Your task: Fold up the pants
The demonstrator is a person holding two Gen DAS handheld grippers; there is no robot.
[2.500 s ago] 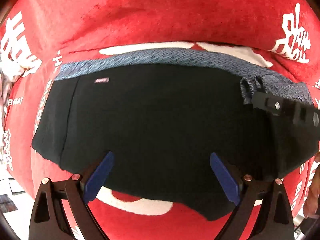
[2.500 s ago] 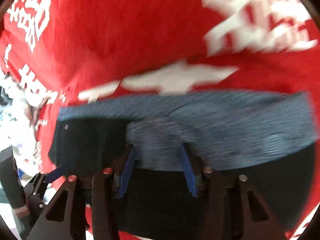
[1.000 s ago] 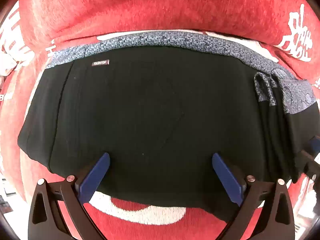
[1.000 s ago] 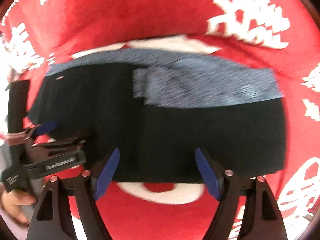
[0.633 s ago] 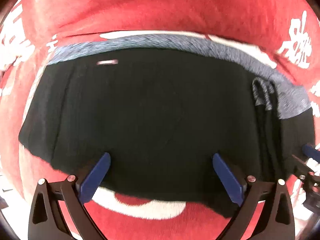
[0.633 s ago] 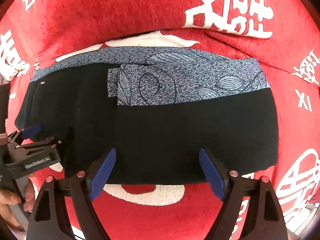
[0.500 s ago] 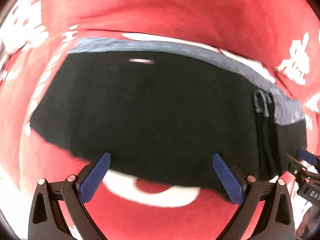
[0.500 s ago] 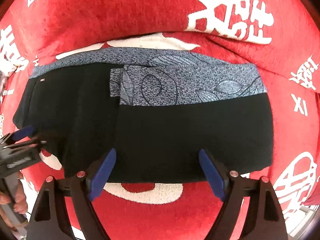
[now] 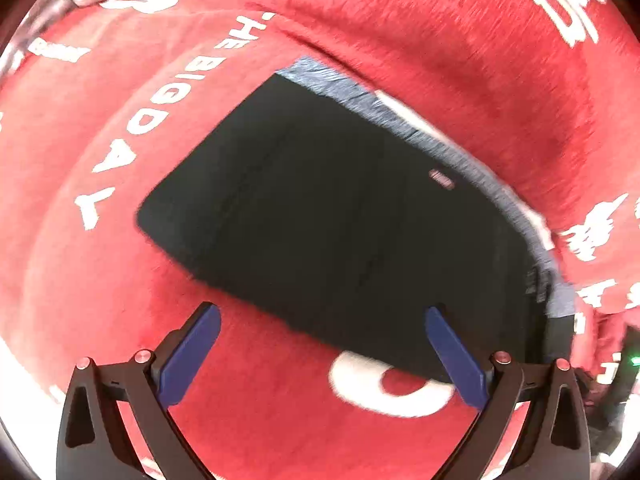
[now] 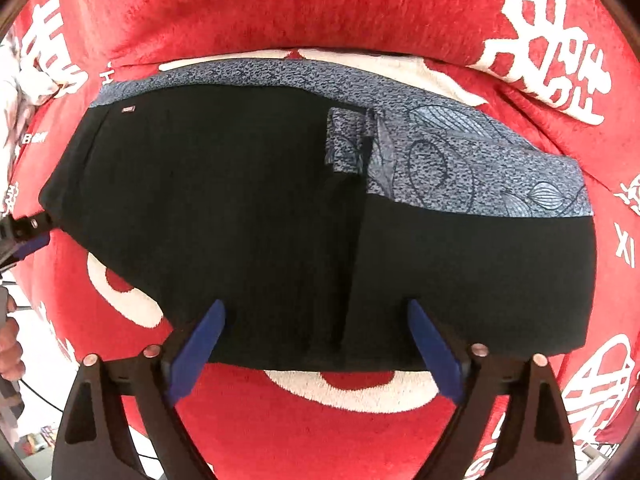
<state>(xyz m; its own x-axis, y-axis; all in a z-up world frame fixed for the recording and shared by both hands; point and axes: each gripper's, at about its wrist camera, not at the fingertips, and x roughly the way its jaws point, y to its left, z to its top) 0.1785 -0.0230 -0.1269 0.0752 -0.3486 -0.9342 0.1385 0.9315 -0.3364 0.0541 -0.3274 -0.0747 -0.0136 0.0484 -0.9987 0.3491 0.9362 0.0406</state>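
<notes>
Black pants (image 10: pixel 256 216) with a blue-grey patterned waistband (image 10: pixel 460 160) lie folded flat on a red blanket (image 10: pixel 280 12). A folded-over layer covers their right part, its edge running down the middle. My right gripper (image 10: pixel 316 316) hovers over the pants' near edge, jaws wide and still opening, nothing between them. In the left wrist view the pants (image 9: pixel 340 224) sit tilted, a small label (image 9: pixel 440 178) near the waistband. My left gripper (image 9: pixel 320 320) stands open above the near left corner, holding nothing. Its blue tip (image 10: pixel 30 248) shows at the right view's left edge.
The red blanket (image 9: pixel 100 300) carries white lettering (image 9: pixel 136 128) and large white characters (image 10: pixel 548 52). A person's hand (image 10: pixel 10 344) shows at the far left of the right wrist view, with floor and clutter beyond the blanket's near edge.
The left gripper swung left and rolled, so the pants now look tilted and farther right. The right gripper let go of the folded layer, opened wider and shifted left over the pants.
</notes>
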